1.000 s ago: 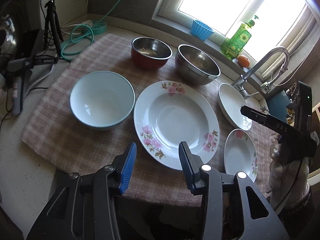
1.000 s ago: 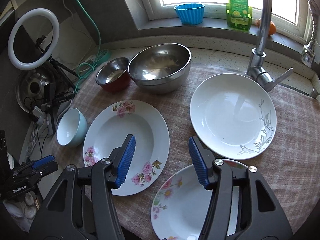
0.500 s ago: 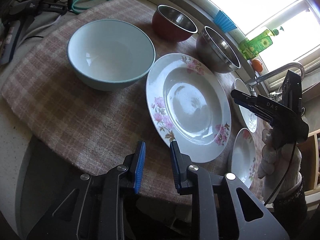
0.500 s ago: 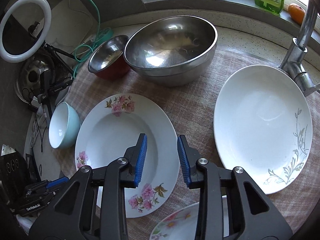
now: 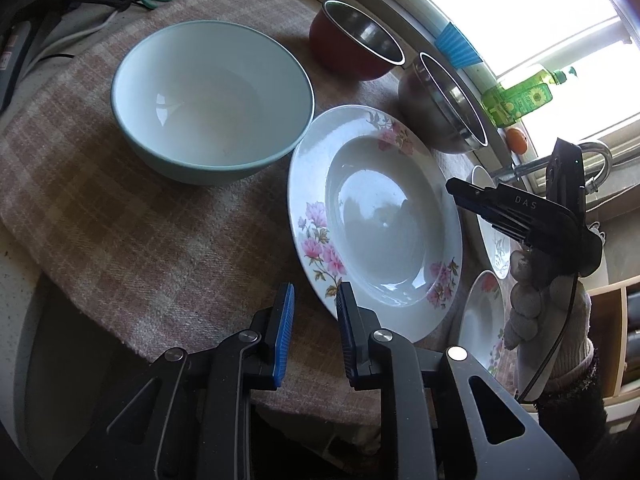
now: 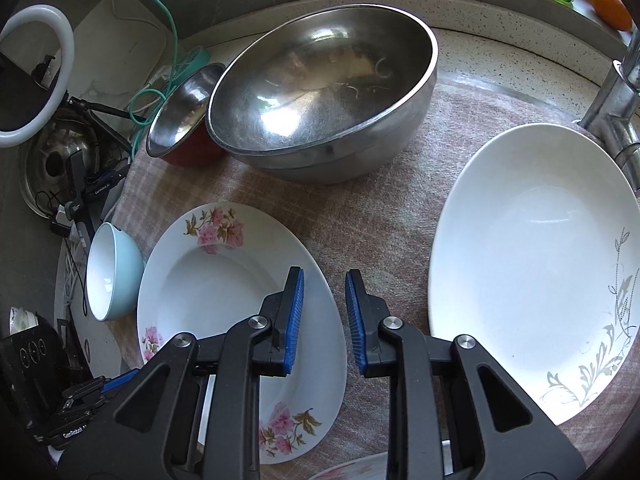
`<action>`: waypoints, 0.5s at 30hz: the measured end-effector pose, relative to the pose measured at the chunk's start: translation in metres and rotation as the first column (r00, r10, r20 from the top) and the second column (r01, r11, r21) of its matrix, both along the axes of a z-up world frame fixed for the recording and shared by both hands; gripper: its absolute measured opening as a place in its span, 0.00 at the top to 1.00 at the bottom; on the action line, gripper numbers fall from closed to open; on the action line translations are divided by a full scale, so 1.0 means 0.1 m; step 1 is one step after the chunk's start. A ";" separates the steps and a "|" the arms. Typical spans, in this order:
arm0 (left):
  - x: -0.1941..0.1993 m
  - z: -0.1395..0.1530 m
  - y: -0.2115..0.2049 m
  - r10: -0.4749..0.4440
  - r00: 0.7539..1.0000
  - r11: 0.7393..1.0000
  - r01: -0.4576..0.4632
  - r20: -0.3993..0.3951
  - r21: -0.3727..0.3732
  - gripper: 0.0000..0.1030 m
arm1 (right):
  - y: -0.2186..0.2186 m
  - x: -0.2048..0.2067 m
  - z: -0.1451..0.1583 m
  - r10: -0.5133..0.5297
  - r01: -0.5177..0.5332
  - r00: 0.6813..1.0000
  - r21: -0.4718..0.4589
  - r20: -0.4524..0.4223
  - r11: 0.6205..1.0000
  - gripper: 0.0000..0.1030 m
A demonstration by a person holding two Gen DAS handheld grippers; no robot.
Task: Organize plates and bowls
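Observation:
A large flowered plate (image 5: 384, 220) lies on the checked cloth (image 5: 140, 220); it also shows in the right wrist view (image 6: 224, 304). My left gripper (image 5: 314, 300) is open with a narrow gap, empty, just off the plate's near rim. My right gripper (image 6: 324, 284) is open with a narrow gap, empty, above the plate's right edge; it shows in the left wrist view (image 5: 472, 196). A light blue bowl (image 5: 212, 96) (image 6: 110, 272), a red steel bowl (image 5: 356, 44) (image 6: 184, 120), a big steel bowl (image 6: 324, 92) (image 5: 444, 108), a white plate (image 6: 532, 268) and a small flowered plate (image 5: 480, 316) stand around.
A faucet (image 6: 616, 92) rises at the right. Dish soap (image 5: 520, 96), an orange (image 6: 610, 6) and a blue cup (image 5: 456, 46) sit on the windowsill. A ring light (image 6: 36, 80), cables and a tripod stand left of the cloth. A wooden rack (image 5: 616, 340) is at the right.
Both grippers have narrowed their jaws and moved lower and closer to the dishes. The left one came in toward the flowered plate's near rim; the right one moved forward over its right edge.

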State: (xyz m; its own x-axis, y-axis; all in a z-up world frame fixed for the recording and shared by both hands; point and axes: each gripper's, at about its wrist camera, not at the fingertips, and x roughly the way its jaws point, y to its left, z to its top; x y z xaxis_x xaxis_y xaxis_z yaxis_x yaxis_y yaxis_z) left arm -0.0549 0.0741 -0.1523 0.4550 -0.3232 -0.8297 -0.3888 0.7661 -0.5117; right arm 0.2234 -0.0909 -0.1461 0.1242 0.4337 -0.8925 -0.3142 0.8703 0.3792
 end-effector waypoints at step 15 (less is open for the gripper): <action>0.08 -0.05 0.00 0.006 1.000 1.000 -0.006 -0.016 -0.020 0.85 | -0.07 0.07 -0.10 0.017 -0.010 0.997 0.082 -0.080 0.997 0.80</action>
State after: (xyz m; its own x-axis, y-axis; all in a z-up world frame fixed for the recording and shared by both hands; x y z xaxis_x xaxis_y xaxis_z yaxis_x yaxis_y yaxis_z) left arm -0.0471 0.0746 -0.1573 0.4433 -0.3371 -0.8306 -0.4017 0.7536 -0.5203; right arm 0.2305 -0.0978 -0.1566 0.0468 0.5061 -0.8612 -0.2911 0.8316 0.4729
